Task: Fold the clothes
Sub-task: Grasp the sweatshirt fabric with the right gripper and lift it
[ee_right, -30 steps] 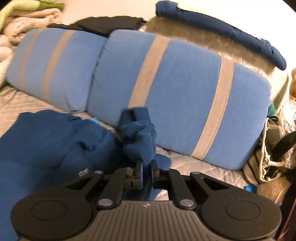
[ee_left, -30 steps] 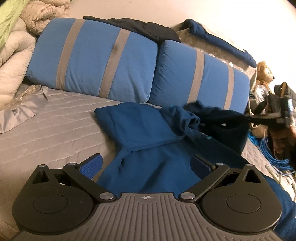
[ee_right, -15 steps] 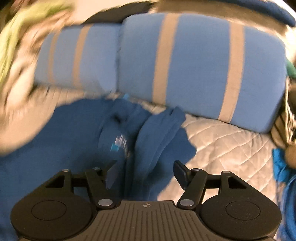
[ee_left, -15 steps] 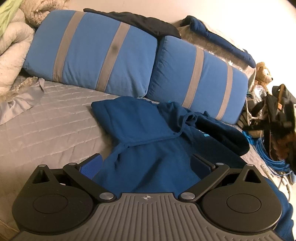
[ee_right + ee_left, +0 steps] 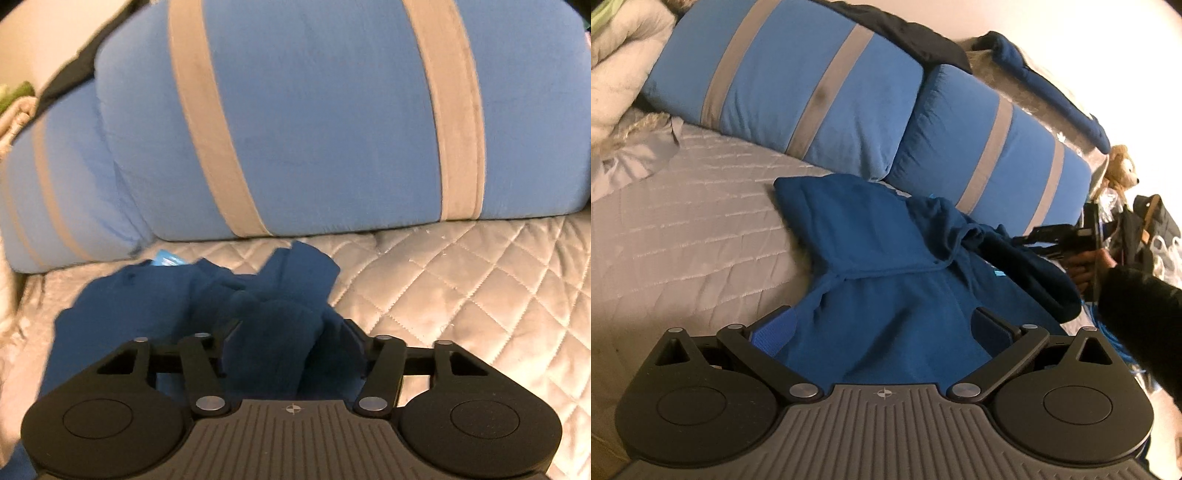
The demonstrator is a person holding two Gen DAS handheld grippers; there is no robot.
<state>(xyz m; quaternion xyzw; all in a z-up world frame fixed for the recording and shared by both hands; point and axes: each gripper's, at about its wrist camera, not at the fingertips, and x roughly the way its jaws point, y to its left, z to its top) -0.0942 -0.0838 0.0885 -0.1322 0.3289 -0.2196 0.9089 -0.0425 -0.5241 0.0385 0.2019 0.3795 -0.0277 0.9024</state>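
Closing again, right gripper (image 5: 291, 343) fingers bracket the hoodie (image 5: 266, 332) sleeve.

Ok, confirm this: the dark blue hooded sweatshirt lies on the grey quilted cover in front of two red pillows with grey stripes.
Wrong on the colour. The dark blue hooded sweatshirt lies on the grey quilted cover in front of two blue pillows with grey stripes, not red ones. The left wrist view shows both pillows.

Both grippers match: left gripper (image 5: 884, 326) and right gripper (image 5: 291, 345) have ribbed grey housing with crosshair mark, black round side discs, black linkage arms with silver pivot screws, blue pads (image 5: 774, 332); person's sleeve (image 5: 1141, 317) is black.
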